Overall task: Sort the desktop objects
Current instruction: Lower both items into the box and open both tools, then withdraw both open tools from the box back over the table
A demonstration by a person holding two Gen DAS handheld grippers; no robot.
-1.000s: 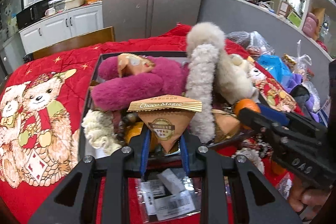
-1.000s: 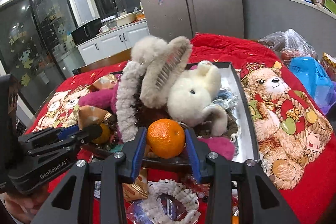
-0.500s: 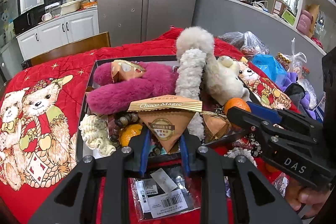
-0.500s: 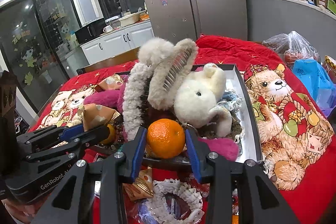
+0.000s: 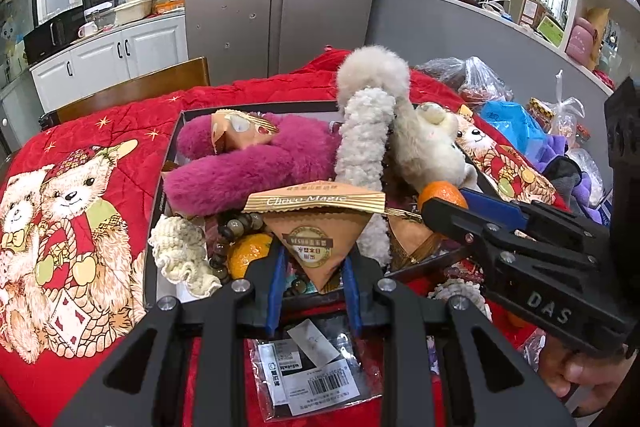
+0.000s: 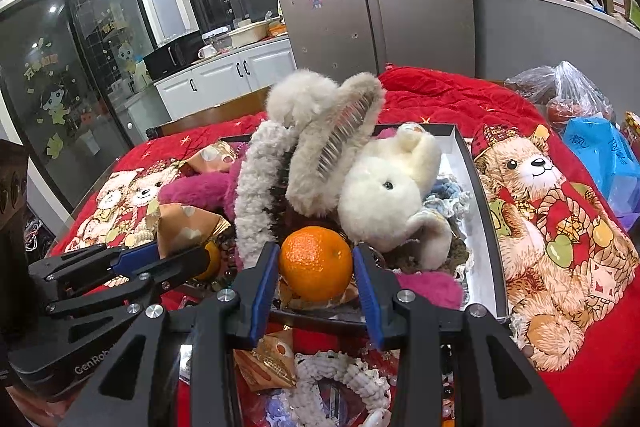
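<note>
My left gripper [image 5: 314, 263] is shut on a gold-and-brown triangular snack packet [image 5: 318, 223], held above the near edge of a dark tray [image 5: 160, 195]. My right gripper [image 6: 316, 267] is shut on an orange [image 6: 316, 263], also over the tray's near edge; it shows in the left wrist view [image 5: 442, 193] too. The tray is piled with a magenta plush [image 5: 248, 167], a white plush rabbit [image 6: 384, 183], a fluffy grey hair claw [image 6: 332, 143], beads and another orange [image 5: 248, 253].
The table has a red teddy-bear cloth [image 5: 68, 211]. A barcoded plastic bag [image 5: 312, 371] lies below the left gripper. A crochet scrunchie [image 6: 340, 383] and a snack packet [image 6: 268, 363] lie below the right gripper. Plastic bags [image 6: 600, 151] crowd the right side.
Both grippers have drawn back and up a little from the tray, each keeping its object. The tray's contents have not moved.
</note>
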